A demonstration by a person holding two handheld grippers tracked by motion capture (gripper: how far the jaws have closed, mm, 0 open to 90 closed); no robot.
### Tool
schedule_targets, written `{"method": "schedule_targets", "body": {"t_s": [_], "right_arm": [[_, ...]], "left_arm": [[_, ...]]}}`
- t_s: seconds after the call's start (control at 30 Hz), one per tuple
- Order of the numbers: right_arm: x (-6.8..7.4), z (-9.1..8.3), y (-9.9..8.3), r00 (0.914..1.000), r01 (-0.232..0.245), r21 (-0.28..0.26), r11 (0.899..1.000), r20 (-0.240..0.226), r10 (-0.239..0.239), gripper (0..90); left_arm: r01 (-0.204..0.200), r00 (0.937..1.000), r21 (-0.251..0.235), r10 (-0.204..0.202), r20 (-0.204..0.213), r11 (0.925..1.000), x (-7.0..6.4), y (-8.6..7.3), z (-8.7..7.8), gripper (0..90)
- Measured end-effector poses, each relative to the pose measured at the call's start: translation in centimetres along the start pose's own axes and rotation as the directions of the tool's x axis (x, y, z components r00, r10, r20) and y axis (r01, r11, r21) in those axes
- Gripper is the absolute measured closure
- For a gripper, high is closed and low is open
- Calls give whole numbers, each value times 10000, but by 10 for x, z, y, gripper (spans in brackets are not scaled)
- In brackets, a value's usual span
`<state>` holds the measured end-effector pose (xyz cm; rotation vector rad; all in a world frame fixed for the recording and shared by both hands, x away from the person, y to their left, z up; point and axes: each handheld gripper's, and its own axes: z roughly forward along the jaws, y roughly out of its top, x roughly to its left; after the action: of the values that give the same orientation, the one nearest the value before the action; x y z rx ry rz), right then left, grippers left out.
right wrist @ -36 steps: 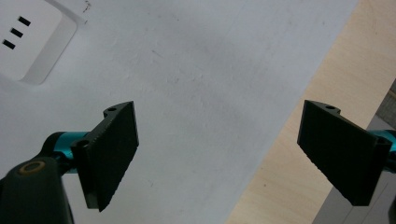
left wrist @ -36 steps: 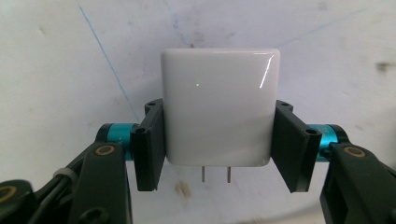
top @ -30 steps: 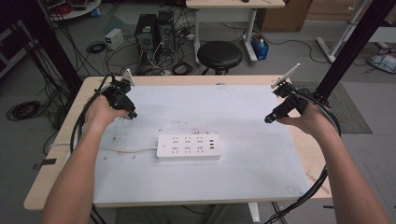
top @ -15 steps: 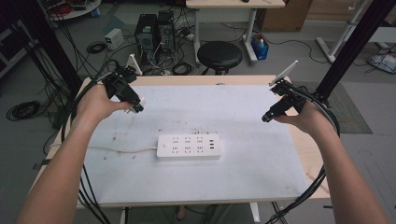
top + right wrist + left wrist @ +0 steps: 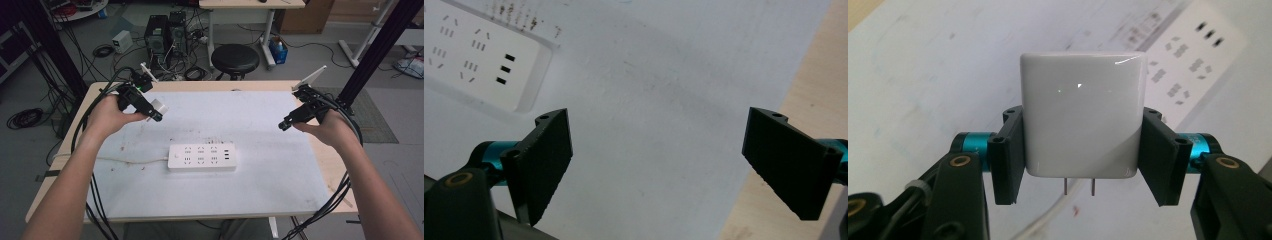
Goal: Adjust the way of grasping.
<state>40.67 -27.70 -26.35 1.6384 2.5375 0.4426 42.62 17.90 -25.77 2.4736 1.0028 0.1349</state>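
Near the desk's (image 5: 310, 200) far left corner, the left tongs (image 5: 156, 113) gripped a white plug (image 5: 1080, 114) between their pads, held above the surface with its two prongs pointing back toward the hand. The strip (image 5: 202, 157) lay mid-desk, nearer the near edge, well apart from the plug. By the right edge, the right tongs (image 5: 284, 125) hung wide and empty.

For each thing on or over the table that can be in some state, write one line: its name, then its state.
Left gripper: shut on the white plug adapter.
White plug adapter: held above the table, two prongs bare, not plugged in.
Right gripper: open, holding nothing, over the white mat.
Power strip: lying flat on the white mat, every socket free, cord trailing left.
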Motion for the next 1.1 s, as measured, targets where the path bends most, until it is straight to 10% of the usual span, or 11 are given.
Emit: {"method": "schedule_targets", "body": {"t_s": [0.13,0.3,0.33,0.43,0.53,0.57,0.6,0.63,0.77,1.03,1.1], "right_arm": [[7,1,1,9978,-295,-39,9996,-594,292,121],[9,1,3,9822,-794,48,9968,-1703,791,121],[9,2,4,9632,-1078,99,9941,-2468,1069,122],[11,3,5,9455,-1389,37,9903,-2968,1337,127],[15,8,7,8833,-1996,45,9799,-4321,1819,158],[15,8,7,8833,-1996,45,9799,-4321,1819,158],[18,12,9,8553,-2193,181,9755,-4774,2012,175],[18,12,9,8553,-2193,181,9755,-4774,2012,175],[28,21,13,7866,-2462,390,9684,-5758,2231,244],[47,33,20,7539,-2340,662,9700,-6177,2240,273],[55,38,23,7457,-2250,737,9716,-6288,2204,290]], "left_arm": [[-872,9941,-672,912,595,9939,-8,4,13,424],[-2585,9539,-1890,2811,1047,9474,-30,10,30,424],[-3114,9345,-2415,3423,979,9191,-40,11,35,424],[-3323,9229,-2819,3719,996,9001,-48,12,41,424],[-3718,8987,-3442,4272,994,8621,-63,13,54,425],[-3718,8987,-3442,4272,994,8621,-63,13,54,424],[-3787,8904,-3742,4435,1021,8465,-71,14,62,425],[-3787,8904,-3742,4435,1021,8465,-71,14,62,425],[-3885,8766,-4135,4686,1095,8234,-89,17,79,425],[-4130,8672,-4327,4912,821,8014,-107,24,95,425],[-4482,8544,-4215,5165,574,7883,-116,27,99,425]]}}
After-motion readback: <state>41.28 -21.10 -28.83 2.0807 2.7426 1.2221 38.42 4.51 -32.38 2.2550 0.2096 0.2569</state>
